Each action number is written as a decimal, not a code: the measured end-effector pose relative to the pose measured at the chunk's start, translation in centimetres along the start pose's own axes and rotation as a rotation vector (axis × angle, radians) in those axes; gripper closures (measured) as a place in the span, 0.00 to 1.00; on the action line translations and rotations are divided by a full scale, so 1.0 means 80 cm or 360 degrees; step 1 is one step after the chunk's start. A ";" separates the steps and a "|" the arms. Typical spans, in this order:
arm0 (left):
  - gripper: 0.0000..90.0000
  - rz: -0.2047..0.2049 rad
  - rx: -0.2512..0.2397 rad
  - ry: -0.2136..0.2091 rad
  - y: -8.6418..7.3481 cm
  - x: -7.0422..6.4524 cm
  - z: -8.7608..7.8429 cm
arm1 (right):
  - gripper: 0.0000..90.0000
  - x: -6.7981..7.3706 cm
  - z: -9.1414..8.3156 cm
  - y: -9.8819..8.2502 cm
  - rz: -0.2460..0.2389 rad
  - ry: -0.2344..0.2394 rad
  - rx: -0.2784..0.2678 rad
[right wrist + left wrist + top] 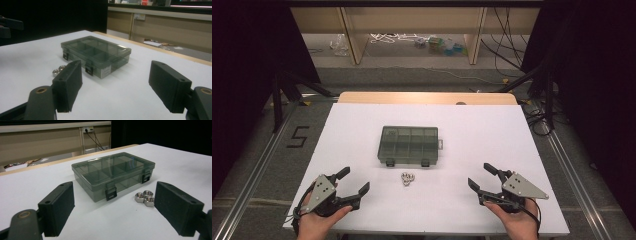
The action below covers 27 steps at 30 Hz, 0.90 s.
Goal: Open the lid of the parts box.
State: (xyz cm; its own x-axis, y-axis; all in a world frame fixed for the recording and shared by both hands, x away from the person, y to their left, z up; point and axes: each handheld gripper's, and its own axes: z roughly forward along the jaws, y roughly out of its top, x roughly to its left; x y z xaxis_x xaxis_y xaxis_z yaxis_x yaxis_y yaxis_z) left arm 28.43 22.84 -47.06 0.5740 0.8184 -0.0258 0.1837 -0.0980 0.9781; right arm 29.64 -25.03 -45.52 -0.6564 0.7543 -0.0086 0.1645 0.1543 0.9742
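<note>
The box sits latched shut mid-tabletop, with three nuts clustered just in front of it, touching one another. The left gripper and right gripper rest well in front of the box, one to either side of the nuts, both with fingers spread and grasping nothing. The nuts touch, so a pinch at one would likely knock its neighbours away. Prying the latches could slide the light box unless it is braced.
</note>
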 end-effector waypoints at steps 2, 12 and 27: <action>0.18 0.0004 0.0006 0.0009 0.000 0.002 0.001 | 0.32 -0.001 0.001 -0.001 -0.0002 0.0007 -0.0023; 0.43 0.0027 0.0003 0.0046 -0.002 0.006 -0.006 | 0.54 -0.005 0.004 0.001 -0.0072 -0.0001 0.0038; 1.00 -0.0038 0.0180 0.0084 0.016 0.018 0.007 | 1.00 -0.004 0.025 0.015 -0.0186 0.0031 0.0222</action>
State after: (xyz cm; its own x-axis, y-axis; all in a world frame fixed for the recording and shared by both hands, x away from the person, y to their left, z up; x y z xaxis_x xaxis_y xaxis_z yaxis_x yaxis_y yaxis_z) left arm 29.95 23.58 -45.99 0.5263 0.8496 -0.0352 0.2872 -0.1386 0.9478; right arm 31.53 -23.78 -44.79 -0.6908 0.7140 -0.1144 0.1861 0.3284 0.9260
